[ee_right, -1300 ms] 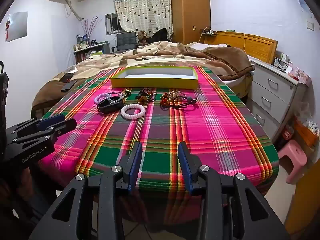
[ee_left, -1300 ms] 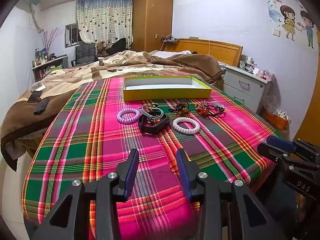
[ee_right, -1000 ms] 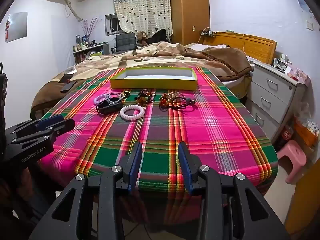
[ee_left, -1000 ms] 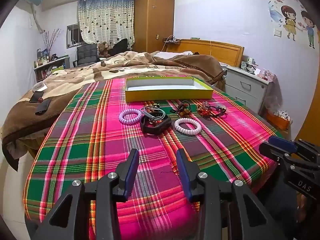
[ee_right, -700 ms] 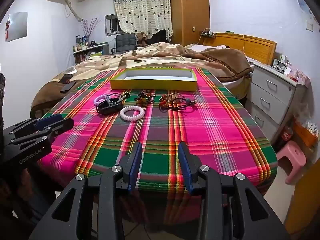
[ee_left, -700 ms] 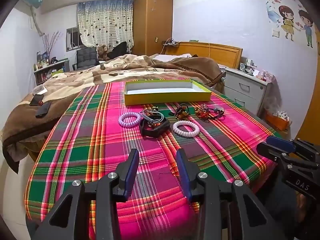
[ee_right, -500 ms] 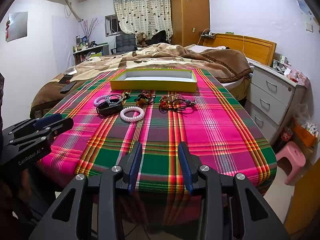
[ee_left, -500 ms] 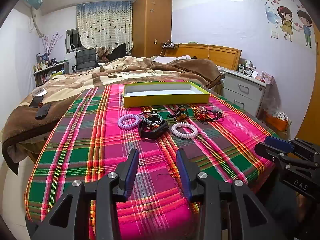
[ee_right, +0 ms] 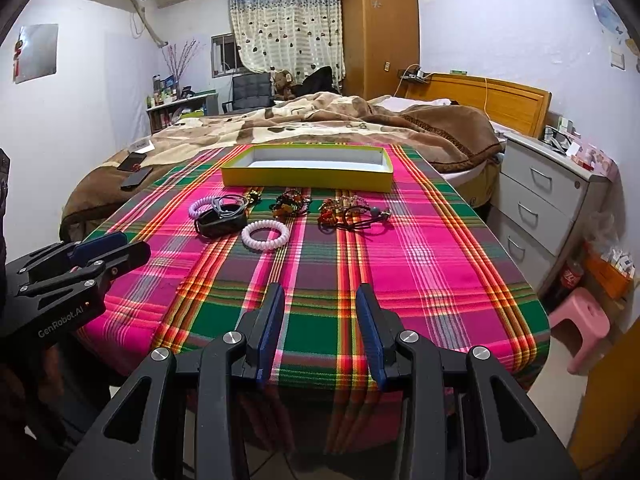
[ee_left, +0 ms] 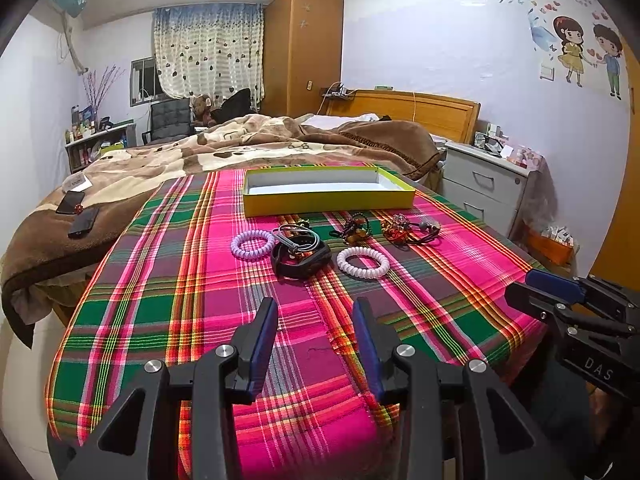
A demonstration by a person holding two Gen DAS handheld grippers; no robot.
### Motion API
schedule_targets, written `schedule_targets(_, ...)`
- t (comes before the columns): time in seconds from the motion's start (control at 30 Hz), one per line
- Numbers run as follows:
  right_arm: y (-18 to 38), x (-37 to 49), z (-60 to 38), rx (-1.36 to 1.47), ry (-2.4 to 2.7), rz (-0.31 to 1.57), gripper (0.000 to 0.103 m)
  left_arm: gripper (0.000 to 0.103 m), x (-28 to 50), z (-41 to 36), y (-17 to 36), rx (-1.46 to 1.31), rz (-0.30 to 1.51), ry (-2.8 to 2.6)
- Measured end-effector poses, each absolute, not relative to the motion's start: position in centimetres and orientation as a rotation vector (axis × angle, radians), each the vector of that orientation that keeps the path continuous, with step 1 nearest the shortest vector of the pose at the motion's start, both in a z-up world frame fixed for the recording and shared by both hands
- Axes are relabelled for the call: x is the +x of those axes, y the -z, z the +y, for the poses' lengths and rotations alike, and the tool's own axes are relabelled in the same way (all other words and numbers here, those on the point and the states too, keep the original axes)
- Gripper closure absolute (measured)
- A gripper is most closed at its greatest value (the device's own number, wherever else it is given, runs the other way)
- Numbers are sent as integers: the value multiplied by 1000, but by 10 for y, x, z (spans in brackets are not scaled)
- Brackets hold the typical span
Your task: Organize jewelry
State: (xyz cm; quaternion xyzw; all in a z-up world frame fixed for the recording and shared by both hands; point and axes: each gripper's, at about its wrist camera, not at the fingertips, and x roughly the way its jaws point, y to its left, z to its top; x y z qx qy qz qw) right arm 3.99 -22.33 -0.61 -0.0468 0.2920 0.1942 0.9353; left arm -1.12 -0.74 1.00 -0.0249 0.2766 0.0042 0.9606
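Low over the near edge of the pink-and-green plaid tablecloth (ee_left: 160,280) — left gripper (ee_left: 315,316) and right gripper (ee_right: 319,304), both spread, holding nothing. Bare cloth lies between them and the jewelry: white coil bracelet (ee_right: 265,235), black band (ee_left: 301,258), beaded tangle (ee_right: 352,210) hard to resolve, all just before the shallow yellow cardboard box (ee_left: 328,200).

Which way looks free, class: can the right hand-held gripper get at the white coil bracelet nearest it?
Probably yes. The right hand-held gripper is open and empty, and only bare plaid cloth lies between it and the white coil bracelet, which lies apart from the black band.
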Motion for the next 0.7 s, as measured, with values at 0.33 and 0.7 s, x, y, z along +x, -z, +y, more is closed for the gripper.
schedule_targets(0.33,7,38,-223,-98,-399,599,65,65,-13,-7,-10,-56,566,-7)
schedule_targets(0.7,7,38,-222,-97,-400,602,65,65,-13,-5,-9,-61,569,-9)
